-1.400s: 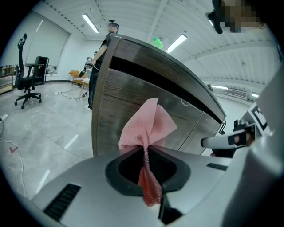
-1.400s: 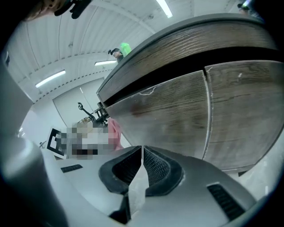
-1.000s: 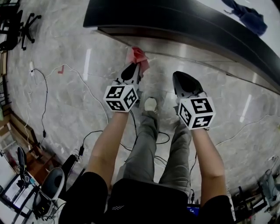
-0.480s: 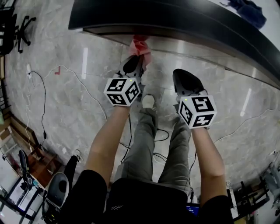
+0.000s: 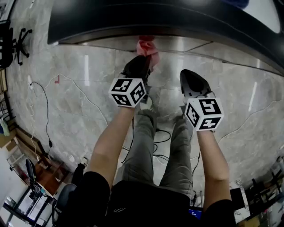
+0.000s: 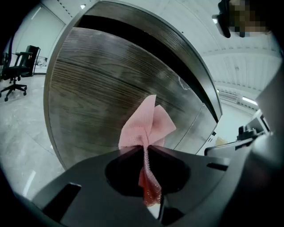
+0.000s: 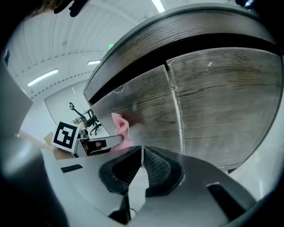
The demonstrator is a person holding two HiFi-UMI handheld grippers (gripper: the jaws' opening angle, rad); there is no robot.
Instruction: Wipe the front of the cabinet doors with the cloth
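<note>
A pink cloth (image 6: 146, 126) sticks out from my left gripper (image 6: 145, 146), whose jaws are shut on it. In the head view the cloth (image 5: 147, 46) reaches the foot of the dark cabinet (image 5: 133, 20), just ahead of the left gripper (image 5: 137, 66). The wood-grain cabinet door (image 6: 102, 97) fills the left gripper view, close behind the cloth. My right gripper (image 5: 191, 82) hangs to the right, a little back from the cabinet, jaws shut with nothing held. From the right gripper (image 7: 141, 153) view I see two doors (image 7: 222, 106) split by a vertical seam, and the cloth (image 7: 122, 128) at left.
A dark countertop (image 5: 186, 13) overhangs the doors. Cables (image 5: 46, 106) trail over the grey marble floor (image 5: 80, 88) at left. An office chair (image 5: 13, 42) stands far left. The person's legs and a shoe (image 5: 145, 103) are below the grippers.
Both grippers have come closer to the cabinet. The left one carried the cloth forward until it meets the door's lower front.
</note>
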